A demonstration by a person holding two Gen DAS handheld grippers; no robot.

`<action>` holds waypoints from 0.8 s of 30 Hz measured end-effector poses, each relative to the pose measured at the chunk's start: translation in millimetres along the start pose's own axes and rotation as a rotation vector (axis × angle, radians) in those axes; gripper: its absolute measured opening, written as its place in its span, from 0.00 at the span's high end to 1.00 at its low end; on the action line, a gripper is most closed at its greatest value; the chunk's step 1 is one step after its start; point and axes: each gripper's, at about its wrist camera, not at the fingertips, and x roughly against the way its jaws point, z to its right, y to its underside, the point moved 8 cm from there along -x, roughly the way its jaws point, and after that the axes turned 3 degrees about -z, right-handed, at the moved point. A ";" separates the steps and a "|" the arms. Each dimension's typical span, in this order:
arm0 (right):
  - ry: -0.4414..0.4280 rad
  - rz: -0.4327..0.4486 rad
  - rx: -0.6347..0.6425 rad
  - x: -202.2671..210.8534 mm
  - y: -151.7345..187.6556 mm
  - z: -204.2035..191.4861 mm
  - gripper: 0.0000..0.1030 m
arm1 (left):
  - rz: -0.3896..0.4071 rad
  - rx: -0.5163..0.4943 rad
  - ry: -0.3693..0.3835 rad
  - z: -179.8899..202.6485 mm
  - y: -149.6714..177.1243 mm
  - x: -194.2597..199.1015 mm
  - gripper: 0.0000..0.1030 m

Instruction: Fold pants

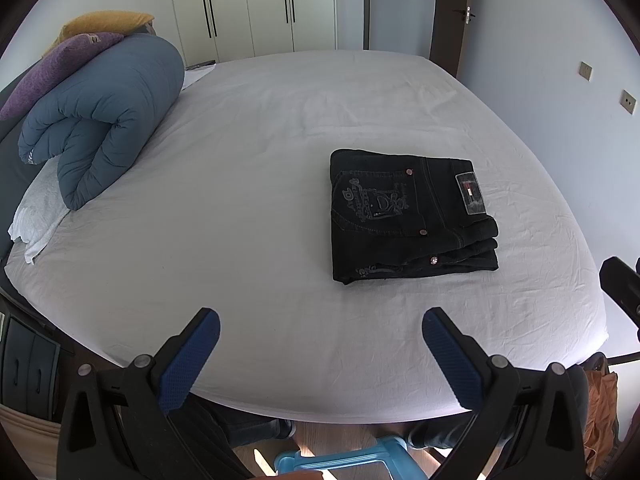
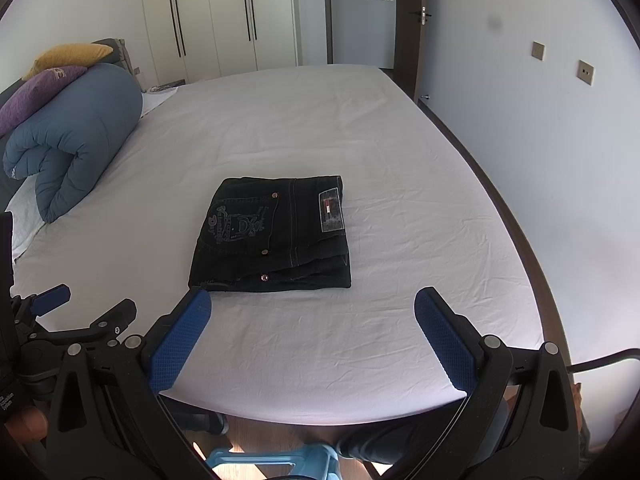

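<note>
black pants [image 2: 272, 236] lie folded compactly on the white bed [image 2: 400, 160] beyond both fingertips, the left gripper [image 1: 320, 332] and right gripper [image 2: 312, 312] spread wide, empty, apparently finished.

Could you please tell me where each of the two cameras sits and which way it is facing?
Left wrist: on the left gripper at the bed's near edge, facing the wardrobe; open fingers frame the view, pants ahead-right.
Right wrist: on the right gripper, same heading; pants ahead, left gripper at its left.
Shared: folded pants, blue duvet, wardrobe.
</note>
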 end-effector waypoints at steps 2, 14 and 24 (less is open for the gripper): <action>0.000 -0.001 -0.001 0.0 0.4 -0.2 0.00 | 0.000 0.001 0.000 0.0 -0.1 -0.1 0.00; -0.001 -0.003 0.002 -0.2 3.0 -1.6 0.00 | -0.006 -0.001 0.006 0.4 1.6 -1.4 0.00; -0.004 -0.006 0.002 -1.3 6.3 -1.7 0.00 | -0.009 0.002 0.020 0.3 3.7 -2.9 0.00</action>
